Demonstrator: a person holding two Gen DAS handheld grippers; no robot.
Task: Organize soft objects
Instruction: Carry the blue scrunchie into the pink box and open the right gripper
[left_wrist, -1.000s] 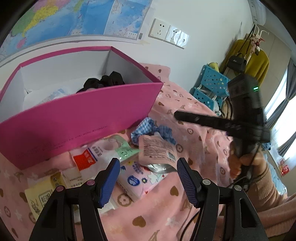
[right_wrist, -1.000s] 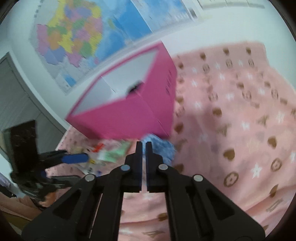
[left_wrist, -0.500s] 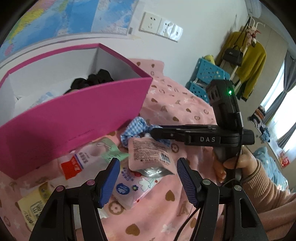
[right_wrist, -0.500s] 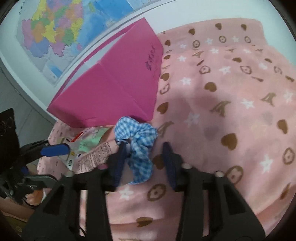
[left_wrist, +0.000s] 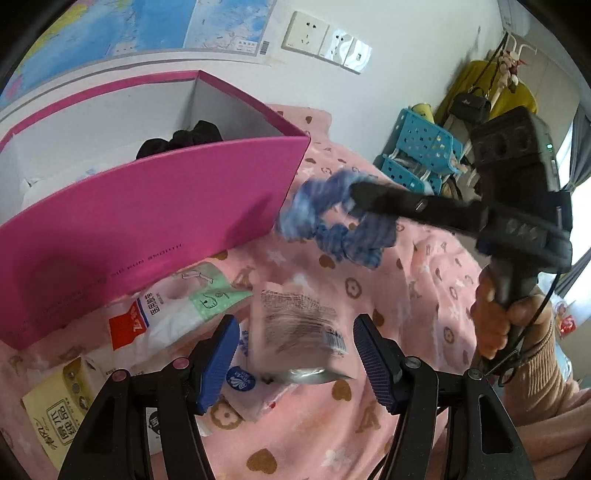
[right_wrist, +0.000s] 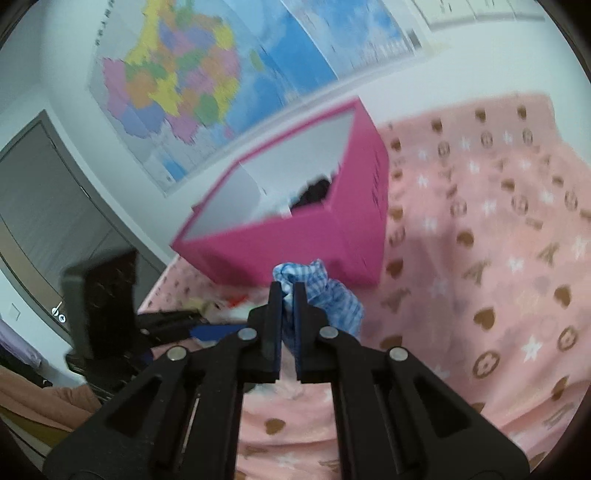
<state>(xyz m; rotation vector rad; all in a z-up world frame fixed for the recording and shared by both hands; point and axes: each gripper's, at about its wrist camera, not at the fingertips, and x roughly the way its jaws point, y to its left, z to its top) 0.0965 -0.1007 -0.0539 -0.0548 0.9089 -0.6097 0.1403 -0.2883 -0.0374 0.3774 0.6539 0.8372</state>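
Note:
My right gripper (right_wrist: 288, 291) is shut on a blue checked scrunchie (right_wrist: 332, 299) and holds it in the air by the near right corner of the pink box (right_wrist: 295, 240). In the left wrist view the scrunchie (left_wrist: 332, 225) hangs blurred from the right gripper (left_wrist: 360, 192) beside the box (left_wrist: 147, 221). A black soft item (left_wrist: 184, 138) lies inside the box. My left gripper (left_wrist: 295, 354) is open and empty, low over a silver-edged pouch (left_wrist: 299, 325) on the pink blanket (left_wrist: 424, 288).
Several packets lie in front of the box: a white and red one (left_wrist: 155, 317), a green one (left_wrist: 214, 299), a yellow one (left_wrist: 59, 410). Blue baskets (left_wrist: 421, 147) stand behind the bed. A map (right_wrist: 207, 74) hangs on the wall.
My right gripper closed on the scrunchie and lifted it off the blanket toward the box corner. My left gripper stayed open over the pouch.

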